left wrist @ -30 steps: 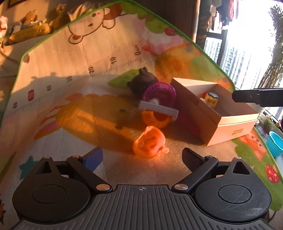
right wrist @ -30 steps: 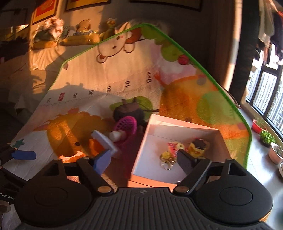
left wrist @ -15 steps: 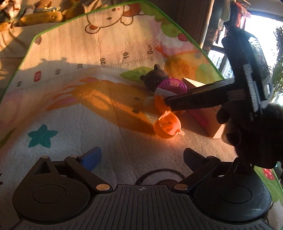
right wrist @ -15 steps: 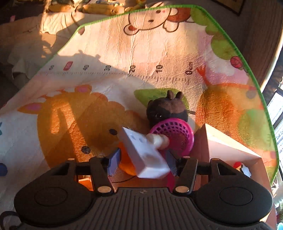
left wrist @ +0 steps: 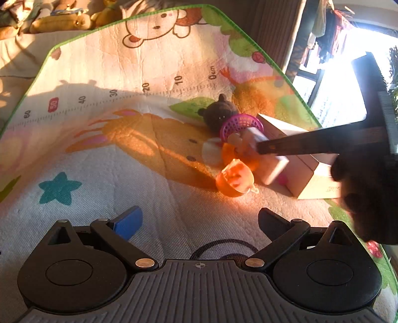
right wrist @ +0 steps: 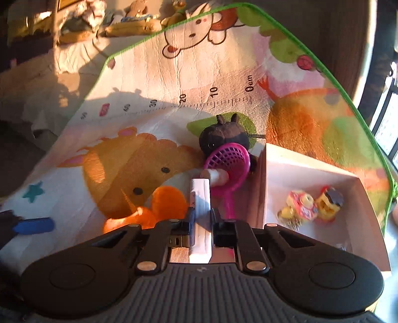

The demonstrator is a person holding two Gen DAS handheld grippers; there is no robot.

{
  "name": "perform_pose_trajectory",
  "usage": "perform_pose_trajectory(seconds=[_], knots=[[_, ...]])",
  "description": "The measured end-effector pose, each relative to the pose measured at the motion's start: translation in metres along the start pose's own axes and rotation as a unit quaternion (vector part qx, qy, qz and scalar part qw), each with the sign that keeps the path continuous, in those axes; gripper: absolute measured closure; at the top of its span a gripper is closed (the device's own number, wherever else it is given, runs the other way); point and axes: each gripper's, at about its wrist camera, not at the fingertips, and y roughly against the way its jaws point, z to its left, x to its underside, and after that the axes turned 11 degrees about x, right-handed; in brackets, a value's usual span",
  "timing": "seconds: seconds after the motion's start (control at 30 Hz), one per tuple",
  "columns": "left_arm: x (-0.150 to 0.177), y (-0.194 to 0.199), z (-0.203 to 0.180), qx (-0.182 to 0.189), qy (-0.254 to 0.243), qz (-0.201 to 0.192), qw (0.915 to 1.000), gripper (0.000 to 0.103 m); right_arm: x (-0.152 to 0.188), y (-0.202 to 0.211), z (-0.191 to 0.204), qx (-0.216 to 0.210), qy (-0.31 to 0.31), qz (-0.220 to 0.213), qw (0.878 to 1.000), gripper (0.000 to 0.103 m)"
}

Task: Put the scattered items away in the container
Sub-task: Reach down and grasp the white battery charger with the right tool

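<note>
My right gripper [right wrist: 201, 218] is shut on a flat white block [right wrist: 200, 198], held on edge between its pads. The same block [left wrist: 273, 164] shows in the left wrist view under the right gripper's dark finger [left wrist: 298, 144]. Just beyond lie a pink mesh scoop [right wrist: 230, 161], a dark plush toy [right wrist: 221, 136] and orange plastic toys [right wrist: 166, 201]. An orange cup-shaped toy [left wrist: 235, 177] lies ahead of my left gripper [left wrist: 199, 220], which stands open with nothing between its fingers. The cardboard box [right wrist: 311, 169] on the right holds small colourful toys [right wrist: 301, 203].
Everything lies on a cartoon play mat [left wrist: 124, 104] with a printed ruler and a green border. Stuffed toys [right wrist: 131, 22] rest beyond the mat's far edge. A window [left wrist: 348, 74] glares at the right. A gloved hand [left wrist: 368, 193] holds the right gripper.
My right gripper swung from over the box to the white block and shut on it; the block now stands on edge. The left gripper pulled back earlier and has since stayed still and open.
</note>
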Motion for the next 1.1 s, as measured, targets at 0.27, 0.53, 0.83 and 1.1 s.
perform_pose_trajectory(seconds=[0.27,0.53,0.83,1.1], knots=[[0.0,-0.005,-0.006,-0.017,-0.018,0.011,0.9996,0.001,0.074,0.064,-0.063,-0.107,-0.148,0.059,0.981,0.091],[0.001,-0.004,-0.02,-0.058,-0.015,0.021,0.998,0.001,0.147,0.086,-0.119,-0.068,-0.237,0.077,0.966,0.071],[0.009,-0.013,-0.082,-0.01,-0.084,0.051,0.9951,0.001,0.155,0.12,-0.108,-0.079,-0.186,-0.009,0.979,0.046],[0.002,-0.009,-0.084,-0.067,-0.054,0.035,0.9956,0.001,0.147,0.094,-0.064,-0.263,-0.139,0.071,0.952,0.046]])
